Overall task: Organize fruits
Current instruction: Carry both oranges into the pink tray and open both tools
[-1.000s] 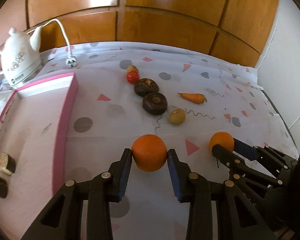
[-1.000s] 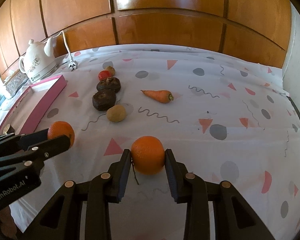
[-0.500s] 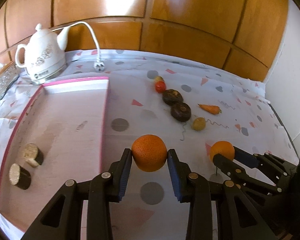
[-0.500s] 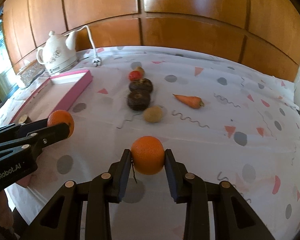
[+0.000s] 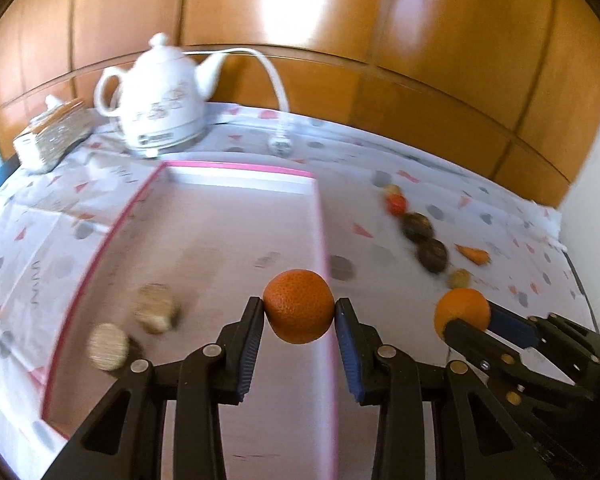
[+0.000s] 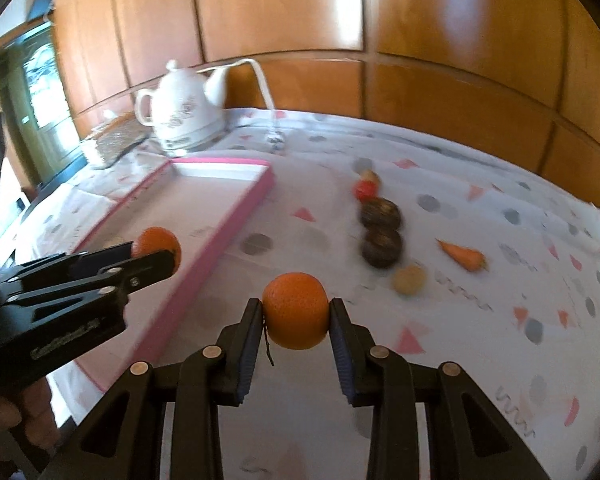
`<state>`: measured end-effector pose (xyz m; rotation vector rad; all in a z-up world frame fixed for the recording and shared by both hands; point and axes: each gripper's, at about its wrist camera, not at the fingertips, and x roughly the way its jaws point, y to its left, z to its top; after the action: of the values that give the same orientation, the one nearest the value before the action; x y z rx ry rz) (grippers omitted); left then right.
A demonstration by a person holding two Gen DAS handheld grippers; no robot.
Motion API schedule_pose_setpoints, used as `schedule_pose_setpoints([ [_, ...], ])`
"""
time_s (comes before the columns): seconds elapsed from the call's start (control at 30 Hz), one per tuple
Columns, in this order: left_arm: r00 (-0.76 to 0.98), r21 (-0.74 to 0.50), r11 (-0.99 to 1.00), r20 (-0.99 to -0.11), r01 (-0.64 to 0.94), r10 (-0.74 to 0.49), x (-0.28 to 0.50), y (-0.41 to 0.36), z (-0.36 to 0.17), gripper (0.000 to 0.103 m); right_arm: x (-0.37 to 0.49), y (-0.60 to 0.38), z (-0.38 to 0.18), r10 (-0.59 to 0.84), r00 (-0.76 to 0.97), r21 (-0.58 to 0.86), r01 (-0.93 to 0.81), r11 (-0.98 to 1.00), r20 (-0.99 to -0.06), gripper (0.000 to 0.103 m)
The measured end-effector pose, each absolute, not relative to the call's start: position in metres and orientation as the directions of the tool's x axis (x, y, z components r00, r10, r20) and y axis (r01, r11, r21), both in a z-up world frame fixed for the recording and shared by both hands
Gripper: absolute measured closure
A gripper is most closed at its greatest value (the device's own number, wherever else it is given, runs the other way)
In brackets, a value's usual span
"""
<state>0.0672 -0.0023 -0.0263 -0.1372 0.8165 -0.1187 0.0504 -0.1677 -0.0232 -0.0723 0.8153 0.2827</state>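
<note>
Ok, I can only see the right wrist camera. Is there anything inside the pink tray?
Observer: Yes. The left wrist view shows two blurry round brown pieces lying in the pink tray, near its left wall.
Operator: Is the left gripper holding its orange properly?
Observer: From behind, the left gripper has one pad pressed on each side of the orange.
Operator: Is that orange over the middle of the tray?
Observer: No. In that view it lines up with the tray's right wall.
</note>
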Motion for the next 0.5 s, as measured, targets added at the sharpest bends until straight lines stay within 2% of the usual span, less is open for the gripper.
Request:
schedule_pose_setpoints([
  [0.3,0.695,-0.147,0.986,-0.717,-0.081,-0.049,0.090,0.064,-0.023,0.066,0.064,-0.104,-0.007,0.338,0.615,0.069,-0.417,0.906,-0.712,0.069],
  [0.37,0.708,-0.143,0.985,-0.705,-0.100,-0.031,0.092,0.072,-0.019,0.061,0.071,-0.089,-0.006,0.359,0.601,0.085,-0.435,0.897,-0.714,0.069],
  [0.43,0.725,-0.142,0.982,-0.689,-0.122,-0.010,0.089,0.076,-0.014,0.046,0.079,-0.076,-0.007,0.378,0.580,0.108,-0.446,0.889,-0.722,0.068],
  [0.5,0.734,-0.144,0.980,-0.679,-0.137,0.003,0.086,0.080,-0.012,0.044,0.084,-0.068,-0.010,0.360,0.588,0.089,-0.438,0.895,-0.725,0.064],
])
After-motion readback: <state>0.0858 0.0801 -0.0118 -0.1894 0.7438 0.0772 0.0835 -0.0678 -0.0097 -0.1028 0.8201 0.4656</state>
